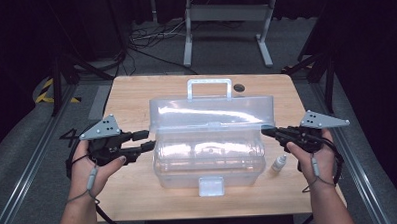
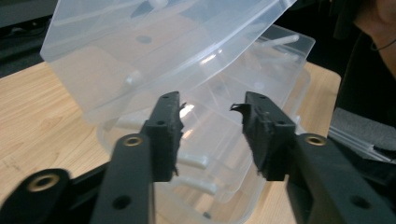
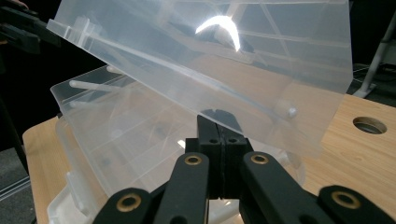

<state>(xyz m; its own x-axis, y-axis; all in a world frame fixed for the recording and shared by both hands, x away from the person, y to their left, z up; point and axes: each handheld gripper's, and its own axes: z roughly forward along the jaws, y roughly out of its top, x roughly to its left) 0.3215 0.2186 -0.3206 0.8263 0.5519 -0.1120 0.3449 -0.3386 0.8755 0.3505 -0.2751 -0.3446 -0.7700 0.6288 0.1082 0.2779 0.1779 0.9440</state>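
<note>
1. The clear plastic box (image 1: 210, 156) sits in the middle of the counter (image 1: 131, 94), its lid (image 1: 211, 111) raised and tilted back on the far hinge. My right hand-held gripper (image 1: 265, 131) is shut, jaws pressed flat together, its tip right at the lid's right end. From my right gripper view I cannot tell whether it props the lid or merely touches it.

2. My left hand-held gripper (image 1: 147, 139) stands with its jaws apart and nothing between them, just beside the box's left end. No pad touches plastic yet.

3. I judge the main risk is the lid dropping. If my shut right gripper slides off that smooth edge, the lid could fall onto the tray and possibly onto my left jaws if they have gone in under it.

4. The second risk is the box skating. It looks light and the counter is smooth, so a sideways push from either gripper could shove or turn it rather than move the lid.

5. The small dropper bottle (image 1: 279, 163) stands near the box's right front corner, close to my right hand (image 1: 315, 155). A careless sweep of that hand or its cable could knock it over.

6. The front latch (image 1: 211, 186) hangs free at the near side. The round hole (image 1: 239, 87) in the counter lies behind the lid's handle (image 1: 209, 88), out of my way.
</note>
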